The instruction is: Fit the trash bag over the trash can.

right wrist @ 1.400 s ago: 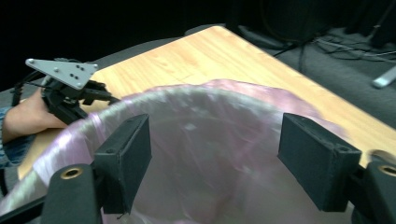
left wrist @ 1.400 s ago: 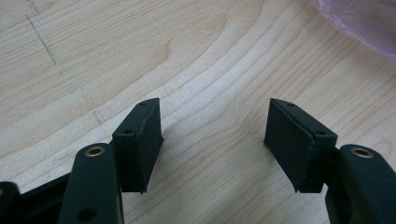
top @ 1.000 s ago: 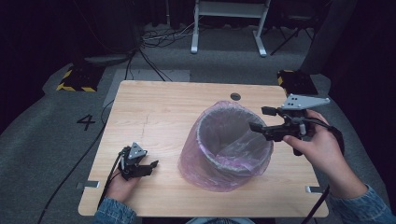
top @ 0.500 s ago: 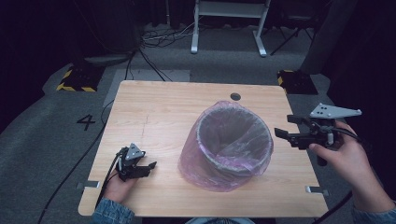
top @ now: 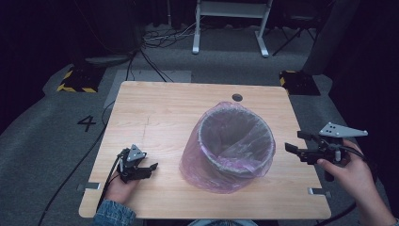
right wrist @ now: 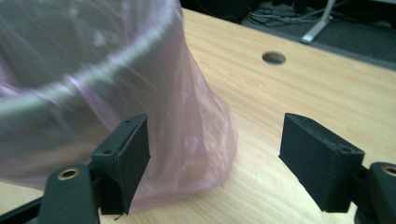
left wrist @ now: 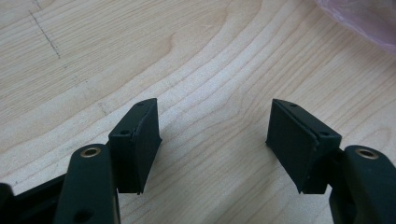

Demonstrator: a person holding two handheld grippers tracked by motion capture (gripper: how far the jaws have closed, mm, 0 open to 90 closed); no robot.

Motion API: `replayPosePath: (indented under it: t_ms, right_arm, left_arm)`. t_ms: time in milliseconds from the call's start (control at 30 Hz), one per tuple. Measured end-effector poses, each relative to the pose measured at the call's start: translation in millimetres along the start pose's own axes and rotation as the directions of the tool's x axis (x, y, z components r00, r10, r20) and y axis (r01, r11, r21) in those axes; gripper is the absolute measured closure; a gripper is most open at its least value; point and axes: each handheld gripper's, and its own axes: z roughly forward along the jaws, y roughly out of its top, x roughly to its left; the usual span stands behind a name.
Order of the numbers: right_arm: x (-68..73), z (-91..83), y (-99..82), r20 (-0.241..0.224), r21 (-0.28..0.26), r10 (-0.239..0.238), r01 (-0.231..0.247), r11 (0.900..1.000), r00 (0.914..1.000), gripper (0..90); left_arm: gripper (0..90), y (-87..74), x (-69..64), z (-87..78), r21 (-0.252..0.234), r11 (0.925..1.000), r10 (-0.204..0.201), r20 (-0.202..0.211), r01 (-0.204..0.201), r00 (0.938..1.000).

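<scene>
Bin [top: 235,141] with pink liner [top: 207,172] stands mid-desk [top: 155,108]; the right claw [top: 294,142], released and empty, hangs just right of it, the left claw [top: 147,168] released well left, likely between grips; next, close in on the liner's rim

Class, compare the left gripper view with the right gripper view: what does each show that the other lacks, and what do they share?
Left gripper view alone: the left gripper open over bare wood, with a faint pencil line on the table. Right gripper view alone: the right gripper open beside the bin's grey rim, a round hole in the tabletop, and floor cables beyond. Both: the wooden table and the pink bag.
</scene>
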Motion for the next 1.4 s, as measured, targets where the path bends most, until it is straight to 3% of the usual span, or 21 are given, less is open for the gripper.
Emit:
replayPosePath:
  t_ms: [567,767,1000,1200,1300,1400]
  right_arm:
    - [-16.4,24.9,-77.6,0.07,0.049,0.059,-0.062,0.9969,0.9958,24.6]
    - [-17.9,32.5,-97.4,0.095,0.061,0.054,-0.06,0.9963,0.994,24.3]
    - [-17.8,47.1,-124.4,0.085,0.105,0.076,-0.085,0.9908,0.9935,24.2]
    - [-17.2,59.6,-136.5,0.106,0.135,0.054,-0.068,0.9886,0.9929,23.7]
    - [-18.1,63.6,-135.9,0.128,0.164,0.03,-0.051,0.9851,0.9913,23.6]
    - [-19.1,66.1,-134.5,0.146,0.166,0.036,-0.061,0.9842,0.9886,21.0]
  left_arm:
    - [33.2,-0.3,-0.8,-0.3,0.003,1.0,-0.009,-0.008,0.009,0.9999]
    - [33.2,-0.3,-0.9,-0.3,0.003,1.0,-0.009,-0.009,0.009,0.9999]
    - [32.5,0.1,-0.6,0.3,0.001,0.9999,-0.012,-0.008,0.012,0.9999]
    - [31.9,0.5,-0.3,0.6,0.003,0.9999,-0.01,-0.007,0.01,0.9999]
    - [31.9,0.5,-0.3,0.6,0.004,0.9999,-0.01,-0.008,0.01,0.9999]
    - [31.9,0.5,-0.3,0.6,0.004,0.9999,-0.01,-0.008,0.01,0.9999]
